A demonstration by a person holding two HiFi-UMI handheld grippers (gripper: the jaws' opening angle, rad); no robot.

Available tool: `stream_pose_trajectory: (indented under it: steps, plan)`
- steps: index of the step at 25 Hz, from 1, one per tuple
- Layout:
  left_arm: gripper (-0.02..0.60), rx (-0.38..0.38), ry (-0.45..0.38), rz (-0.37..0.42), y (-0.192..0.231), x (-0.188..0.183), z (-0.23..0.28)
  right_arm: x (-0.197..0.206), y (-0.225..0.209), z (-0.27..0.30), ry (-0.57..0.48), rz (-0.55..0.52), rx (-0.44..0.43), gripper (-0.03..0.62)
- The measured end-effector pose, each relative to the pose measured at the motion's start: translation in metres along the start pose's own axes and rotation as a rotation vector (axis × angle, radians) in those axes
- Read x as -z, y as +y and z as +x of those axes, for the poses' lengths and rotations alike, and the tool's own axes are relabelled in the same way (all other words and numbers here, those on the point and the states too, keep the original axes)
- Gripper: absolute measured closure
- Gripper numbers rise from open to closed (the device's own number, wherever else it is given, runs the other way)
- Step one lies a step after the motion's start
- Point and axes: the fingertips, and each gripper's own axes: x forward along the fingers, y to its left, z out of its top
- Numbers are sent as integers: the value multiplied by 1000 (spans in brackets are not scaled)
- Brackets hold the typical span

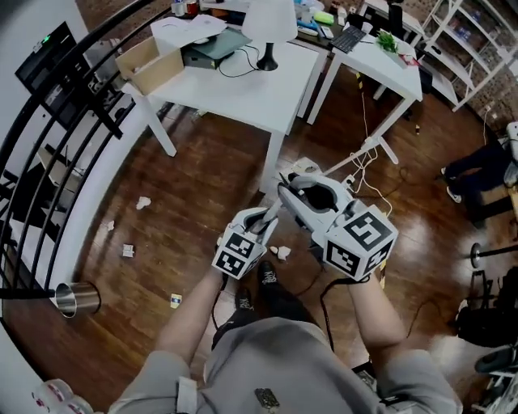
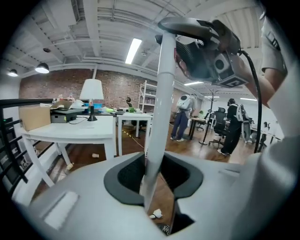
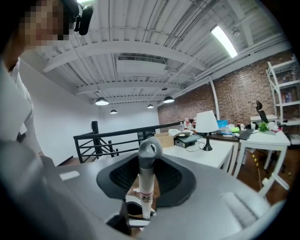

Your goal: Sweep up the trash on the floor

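My left hand-held gripper (image 2: 152,177) is clenched on a long pale handle (image 2: 161,117), the black pads pressing on it from both sides. In the left gripper view, the handle rises between them toward my other hand.

My right hand-held gripper (image 3: 146,180) is grasping the same handle near its top end. The grey hanging loop (image 3: 150,150) stands just clear of the pads. Below the loop a white label band (image 3: 146,197) wraps the handle. It carries red marks that are too small for me to read.

Each hand-held gripper bears a cube printed with square black-and-white markers and no words.

The trash lies scattered on the dark wooden floor (image 1: 202,186). One crumpled white scrap (image 1: 282,253) sits just beside my feet, between the two hand-held grippers in the head view. Another scrap (image 1: 142,202) is well off to my left. A small square piece (image 1: 128,251) and a yellowish bit (image 1: 176,300) lie nearer the railing.

A shiny metal cup (image 1: 77,298) lies tipped on the floor near the railing.

Ahead of me a white surface (image 1: 259,97) holds a lamp (image 1: 269,24) and an open cardboard box (image 1: 150,65).
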Motion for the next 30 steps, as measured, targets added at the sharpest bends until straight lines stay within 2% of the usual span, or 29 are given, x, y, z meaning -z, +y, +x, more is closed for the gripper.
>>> stream_pose_trajectory:
  steps: [6, 10, 13, 16, 24, 30]
  plan:
    - [474, 157, 66, 26, -69, 27, 18, 43, -4, -66, 34, 64, 178, 494]
    - [469, 260, 80, 64, -124, 30, 52, 66, -24, -123, 31, 99, 281, 496]
    - [469, 343, 131, 117, -170, 35, 83, 86, -47, -173, 18, 142, 363, 496]
    - [471, 426, 149, 179, -215, 34, 122, 104, -74, -221, 13, 168, 440, 496]
    - [474, 570, 187, 254, -299, 31, 207, 136, -138, -301, 27, 173, 575, 496]
    - [471, 599, 242, 270, -318, 71, 257, 189, -168, -315, 71, 221, 631, 494]
